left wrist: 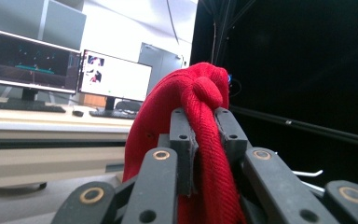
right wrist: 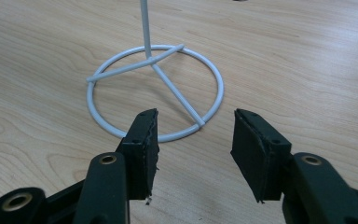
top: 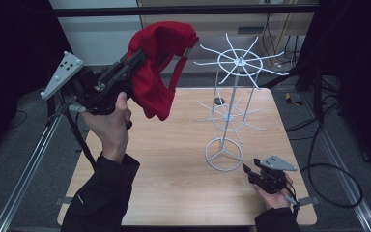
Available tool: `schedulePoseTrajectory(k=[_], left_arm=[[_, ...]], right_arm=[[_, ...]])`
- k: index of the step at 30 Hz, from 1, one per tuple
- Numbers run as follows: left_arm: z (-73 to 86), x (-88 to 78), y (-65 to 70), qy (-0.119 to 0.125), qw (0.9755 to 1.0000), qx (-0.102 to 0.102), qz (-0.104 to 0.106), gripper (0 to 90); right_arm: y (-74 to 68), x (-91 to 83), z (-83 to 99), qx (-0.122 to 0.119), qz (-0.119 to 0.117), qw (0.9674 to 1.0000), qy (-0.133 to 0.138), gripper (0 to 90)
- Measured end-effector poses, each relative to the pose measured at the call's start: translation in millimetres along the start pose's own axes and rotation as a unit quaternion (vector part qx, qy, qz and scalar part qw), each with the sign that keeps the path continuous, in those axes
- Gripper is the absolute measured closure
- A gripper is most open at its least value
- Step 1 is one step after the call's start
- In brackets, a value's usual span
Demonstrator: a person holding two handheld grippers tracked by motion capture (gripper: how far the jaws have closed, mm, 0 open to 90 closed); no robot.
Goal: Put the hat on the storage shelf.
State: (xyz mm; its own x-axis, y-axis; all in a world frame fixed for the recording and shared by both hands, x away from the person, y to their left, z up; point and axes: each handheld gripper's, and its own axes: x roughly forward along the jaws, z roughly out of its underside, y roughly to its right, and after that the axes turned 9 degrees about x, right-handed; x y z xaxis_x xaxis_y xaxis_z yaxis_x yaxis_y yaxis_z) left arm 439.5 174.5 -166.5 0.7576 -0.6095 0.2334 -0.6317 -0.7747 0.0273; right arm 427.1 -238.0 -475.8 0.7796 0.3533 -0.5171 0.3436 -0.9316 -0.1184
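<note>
Above the table (top: pixel 174 159), red cloth (top: pixel 157 72) between left fingers (left wrist: pixel 182 140).

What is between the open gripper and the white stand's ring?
Just bare wooden table. In the right gripper view, the right hand-held gripper sits open close to the stand's ring, with nothing between them.

No legible text, label, number or sign anywhere.
</note>
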Motion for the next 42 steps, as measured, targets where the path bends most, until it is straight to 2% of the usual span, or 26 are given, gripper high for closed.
schedulePoseTrajectory(k=[4, 6, 10, 19, 24, 32, 36, 38, 42], left_arm=[[-0.9, -1.7, 2.4, 0.005, 1.0000, -0.001, 0.007, 79.6], [-1.5, -4.1, 3.9, 0.011, 0.9998, -0.009, 0.016, 79.6], [-1.7, -4.4, 6.3, 0.012, 0.9997, -0.008, 0.022, 79.6], [4.6, 7.7, 12.0, 0.002, 0.9993, -0.014, 0.035, 79.5], [14.4, 14.7, 11.7, -0.012, 0.9992, -0.016, 0.036, 79.4], [29.8, 13.7, 6.7, -0.030, 0.9983, -0.026, 0.043, 78.8], [41.2, 12.8, 3.7, -0.050, 0.9972, -0.029, 0.047, 78.3], [51.0, 13.8, 1.7, -0.068, 0.9963, -0.027, 0.045, 78.2], [63.1, 16.1, 0.1, -0.086, 0.9952, -0.026, 0.038, 78.0]], right_arm=[[0.4, 0.3, 0.0, -0.002, 0.000, 1.0000, 0.001, 50.9], [0.1, 0.2, 0.1, -0.001, 0.000, 1.0000, 0.000, 50.8], [-0.2, 0.4, 0.1, -0.002, 0.000, 1.0000, -0.001, 50.8], [0.0, 0.9, 0.3, -0.002, -0.001, 1.0000, -0.003, 50.8], [-0.2, 0.9, 0.3, -0.003, -0.002, 1.0000, -0.005, 50.8], [-1.0, 1.4, 0.6, -0.003, -0.003, 0.9999, -0.009, 50.8], [-1.1, 1.9, 0.8, -0.004, -0.003, 0.9999, -0.010, 50.7], [-1.3, 2.1, 0.9, -0.004, -0.003, 0.9999, -0.011, 50.6], [-1.2, 2.6, 1.1, -0.007, -0.004, 0.9999, -0.012, 50.4]])
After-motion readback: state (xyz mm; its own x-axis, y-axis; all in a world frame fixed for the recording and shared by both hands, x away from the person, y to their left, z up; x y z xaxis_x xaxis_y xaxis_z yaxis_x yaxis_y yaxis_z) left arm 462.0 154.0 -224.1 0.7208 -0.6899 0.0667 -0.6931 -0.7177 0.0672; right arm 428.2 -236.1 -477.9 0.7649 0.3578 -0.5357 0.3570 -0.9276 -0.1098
